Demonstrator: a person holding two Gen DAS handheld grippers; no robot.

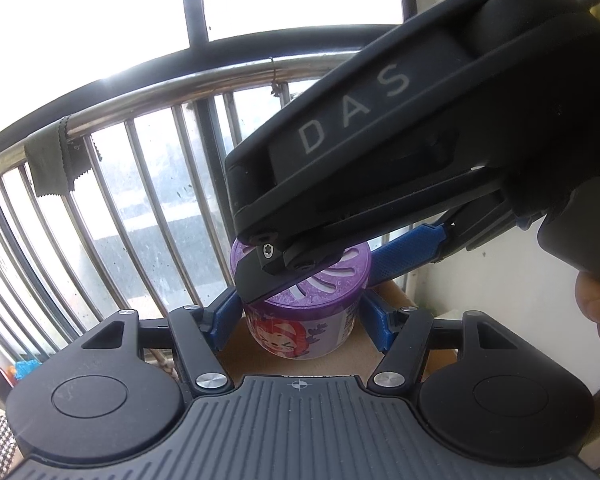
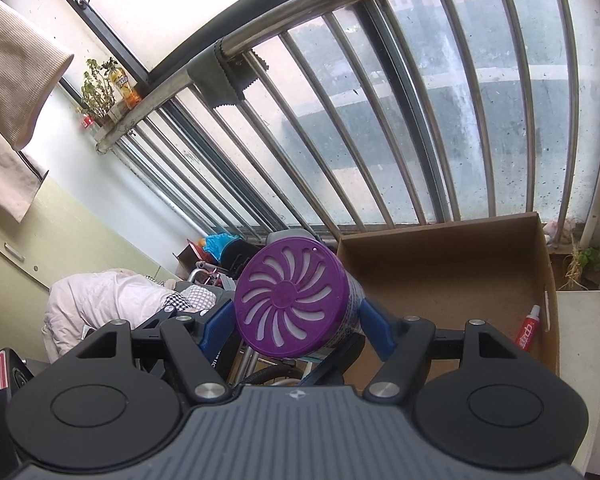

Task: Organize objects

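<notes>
Purple air-freshener can [image 2: 296, 304] sat tilted betw. both grippers, over the cardboard box [image 2: 452, 280] edge. Right gripper [image 2: 300, 320] jaws pinched its sides; left gripper [image 1: 296, 316] jaws also clamped it. Red tube [image 2: 529, 326] lay in box.

Two wrist fisheyes looked forward over their own blue fingers toward the barred window [image 1: 112, 184] — both close on one purple-lidded can [image 2: 290, 300], which they shared.
</notes>
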